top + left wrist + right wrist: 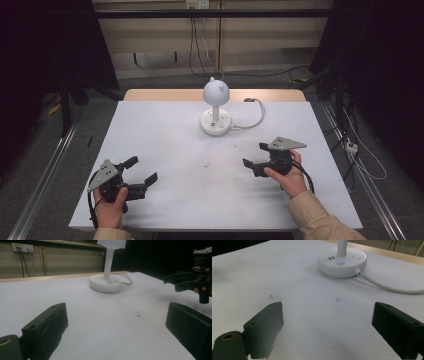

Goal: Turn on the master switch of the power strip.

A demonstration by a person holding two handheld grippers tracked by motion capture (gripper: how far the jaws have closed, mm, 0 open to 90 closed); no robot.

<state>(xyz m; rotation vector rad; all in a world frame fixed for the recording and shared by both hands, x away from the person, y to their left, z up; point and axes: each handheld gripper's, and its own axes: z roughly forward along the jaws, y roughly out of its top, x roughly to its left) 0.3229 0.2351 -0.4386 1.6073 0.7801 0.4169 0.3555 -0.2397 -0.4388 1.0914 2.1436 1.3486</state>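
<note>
High view: white table (165, 200) across mid-frame, white desk lamp (216, 107) standing upper centre, cord (250, 122) trailing right. Probably rigid, top-heavy, smooth (best gripped at the thin stem). Left gripper (141, 176) lower left, right gripper (255, 155) lower right, both spread, pinching nothing. No containers.

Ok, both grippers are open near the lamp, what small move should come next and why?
Probably ease the right gripper forward toward the lamp. Its jaws are open and already face the base, where the button shows, and the table between them is bare. The left gripper sits farther off.
</note>
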